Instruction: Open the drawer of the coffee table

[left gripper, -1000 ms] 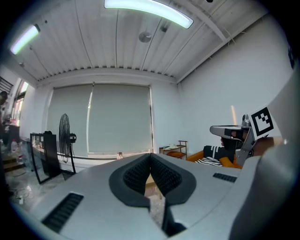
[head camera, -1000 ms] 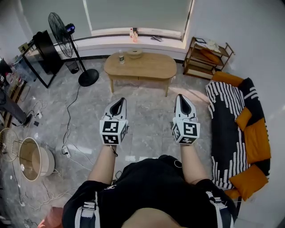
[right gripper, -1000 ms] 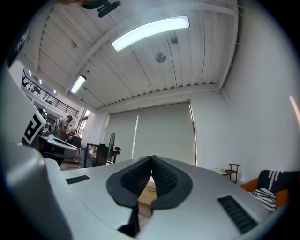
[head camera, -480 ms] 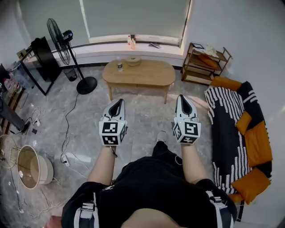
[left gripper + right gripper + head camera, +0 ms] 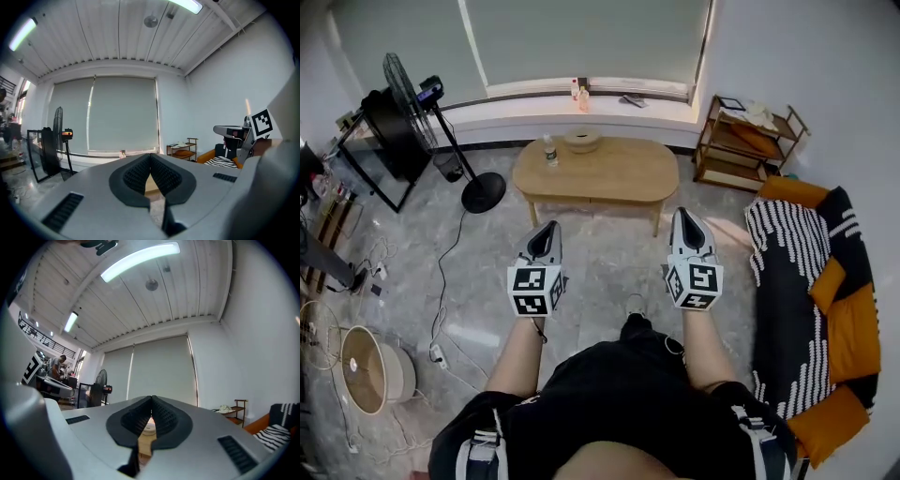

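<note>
1. Sofa (image 5: pixel 806 281): black/orange w/ striped throw, along right wall.
2. Coffee table (image 5: pixel 619 173): oval, wood, below window, well ahead of both grippers. Drawer can't be picked out from here.
3. Standing fan (image 5: pixel 483 191): left of table.
4. Left gripper (image 5: pixel 550 228): jaws together, nothing between, pointed twd table.
5. Right gripper (image 5: pixel 684 215): same, tips touching, empty.
6. Bottle (image 5: pixel 549 150) + round tan dish (image 5: pixel 581 141): on tabletop, far-left part.

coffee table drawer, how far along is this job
Done: nothing yet; the coffee table has a front that looks flush, with no drawer pulled out. In hand: the left tongs and right tongs are shut and empty, held out above bare floor, short of the table. Left: reach the table, grip the drawer front and pull it open.
</note>
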`<state>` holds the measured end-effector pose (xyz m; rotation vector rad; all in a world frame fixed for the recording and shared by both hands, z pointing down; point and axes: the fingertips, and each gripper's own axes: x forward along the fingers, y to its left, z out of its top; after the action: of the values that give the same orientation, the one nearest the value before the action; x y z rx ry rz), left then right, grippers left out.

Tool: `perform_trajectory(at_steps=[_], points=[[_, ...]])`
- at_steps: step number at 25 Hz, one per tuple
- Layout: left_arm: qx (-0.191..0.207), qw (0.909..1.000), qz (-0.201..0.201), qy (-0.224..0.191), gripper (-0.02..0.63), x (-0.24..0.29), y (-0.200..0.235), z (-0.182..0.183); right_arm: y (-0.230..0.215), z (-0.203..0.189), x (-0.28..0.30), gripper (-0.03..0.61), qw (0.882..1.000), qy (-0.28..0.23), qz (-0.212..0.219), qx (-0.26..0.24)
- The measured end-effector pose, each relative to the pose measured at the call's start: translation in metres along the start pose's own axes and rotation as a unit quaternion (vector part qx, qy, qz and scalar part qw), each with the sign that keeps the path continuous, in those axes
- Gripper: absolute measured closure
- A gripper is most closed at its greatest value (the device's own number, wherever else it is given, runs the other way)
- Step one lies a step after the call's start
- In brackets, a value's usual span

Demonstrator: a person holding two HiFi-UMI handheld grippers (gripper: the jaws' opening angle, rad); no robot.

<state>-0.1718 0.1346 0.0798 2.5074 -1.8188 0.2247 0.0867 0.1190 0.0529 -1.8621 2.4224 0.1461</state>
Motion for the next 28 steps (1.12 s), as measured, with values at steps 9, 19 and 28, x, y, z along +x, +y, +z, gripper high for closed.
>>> perform_trajectory(at_steps=[9,19,28], points=[[0.010,0.9999,0.002,0.012,0.592,0.244,0.008,0.049,-0.125,-0.025,0.214,0.561,0.999,0.026,0.024,0.015],[0.026,0.9977,0.006,0.063,0.592,0.370,0.049,0.032,-0.162,-0.068,0.352,0.561,0.996,0.078,0.051,0.008],[-0.004,0.9945,-0.030,0.100,0.592,0.425,0.082,-0.010,-0.150,-0.118,0.394,0.561,0.990,0.131,0.048,0.004]])
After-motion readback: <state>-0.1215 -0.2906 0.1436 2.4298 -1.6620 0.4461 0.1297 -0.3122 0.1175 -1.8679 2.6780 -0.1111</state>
